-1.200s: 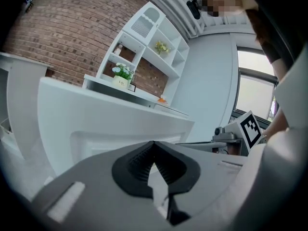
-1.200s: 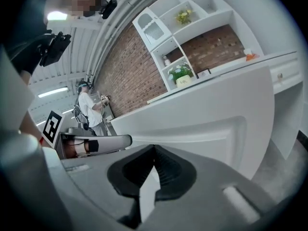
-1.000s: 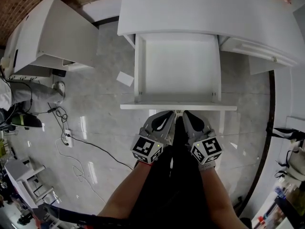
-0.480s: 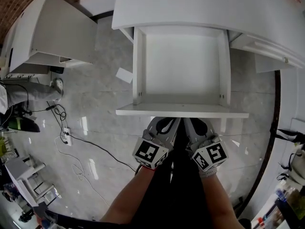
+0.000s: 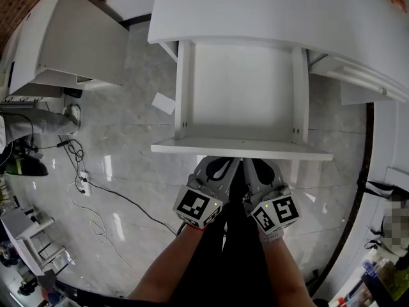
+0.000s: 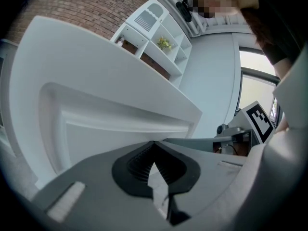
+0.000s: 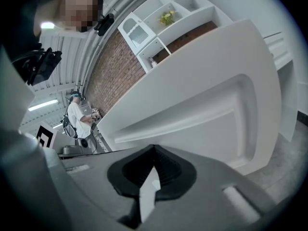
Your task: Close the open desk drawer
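Observation:
The white desk (image 5: 268,11) fills the top of the head view, and its empty white drawer (image 5: 243,88) stands pulled out toward me. The drawer's front panel (image 5: 241,148) runs across the middle. My left gripper (image 5: 225,163) and right gripper (image 5: 254,164) sit side by side just below the middle of that panel, tips at or touching it. Both are shut with nothing between the jaws. In the left gripper view the shut gripper (image 6: 154,144) points at the recessed front panel (image 6: 120,129). The right gripper (image 7: 154,149) likewise faces the panel (image 7: 192,114).
A white cabinet (image 5: 70,37) stands at the left. Cables (image 5: 96,190) and a white sheet (image 5: 163,103) lie on the grey tiled floor. Another white desk part (image 5: 358,75) juts out at the right. A person (image 7: 77,117) stands far off in the right gripper view.
The head view has shifted and the drawer looks larger than a second ago. Both grippers stay shut at the front panel. Slightly less drawer length shows than half a second ago.

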`<move>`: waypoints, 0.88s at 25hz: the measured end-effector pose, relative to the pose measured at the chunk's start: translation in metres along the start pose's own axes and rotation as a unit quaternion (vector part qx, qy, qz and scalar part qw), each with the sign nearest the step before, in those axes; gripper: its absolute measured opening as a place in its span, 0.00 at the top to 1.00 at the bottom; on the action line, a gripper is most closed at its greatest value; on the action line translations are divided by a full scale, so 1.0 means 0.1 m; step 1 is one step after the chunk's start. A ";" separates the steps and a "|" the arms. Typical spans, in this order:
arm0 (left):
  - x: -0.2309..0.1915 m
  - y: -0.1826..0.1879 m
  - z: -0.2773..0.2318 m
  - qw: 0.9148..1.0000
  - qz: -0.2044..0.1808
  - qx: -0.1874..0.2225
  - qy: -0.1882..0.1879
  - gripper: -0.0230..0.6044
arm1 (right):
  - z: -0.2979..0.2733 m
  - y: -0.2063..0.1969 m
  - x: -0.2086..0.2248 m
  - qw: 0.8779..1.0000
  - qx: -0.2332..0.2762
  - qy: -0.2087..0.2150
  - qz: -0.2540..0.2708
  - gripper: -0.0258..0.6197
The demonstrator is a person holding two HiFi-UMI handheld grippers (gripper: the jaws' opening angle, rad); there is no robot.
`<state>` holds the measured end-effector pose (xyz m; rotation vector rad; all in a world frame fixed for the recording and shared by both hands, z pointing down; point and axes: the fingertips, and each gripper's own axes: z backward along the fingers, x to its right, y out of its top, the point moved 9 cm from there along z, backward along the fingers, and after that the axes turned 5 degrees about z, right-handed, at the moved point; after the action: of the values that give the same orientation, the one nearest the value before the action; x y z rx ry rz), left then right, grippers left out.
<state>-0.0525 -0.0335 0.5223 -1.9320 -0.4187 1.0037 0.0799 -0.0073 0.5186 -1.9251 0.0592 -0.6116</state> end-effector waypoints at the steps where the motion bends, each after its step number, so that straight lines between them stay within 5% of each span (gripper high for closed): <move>1: -0.01 0.02 -0.01 1.000 0.001 -0.002 0.000 0.96 | -0.01 0.01 0.00 1.000 -0.001 -0.001 -0.002 0.96; 22: -0.27 0.29 -0.39 0.999 0.014 0.023 0.017 0.96 | -0.44 0.29 0.25 1.000 0.002 -0.004 -0.013 0.96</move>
<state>-0.0412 -0.0877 0.5219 -1.9168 -0.3476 0.9877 0.0894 -0.0648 0.5168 -1.9271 0.0280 -0.6217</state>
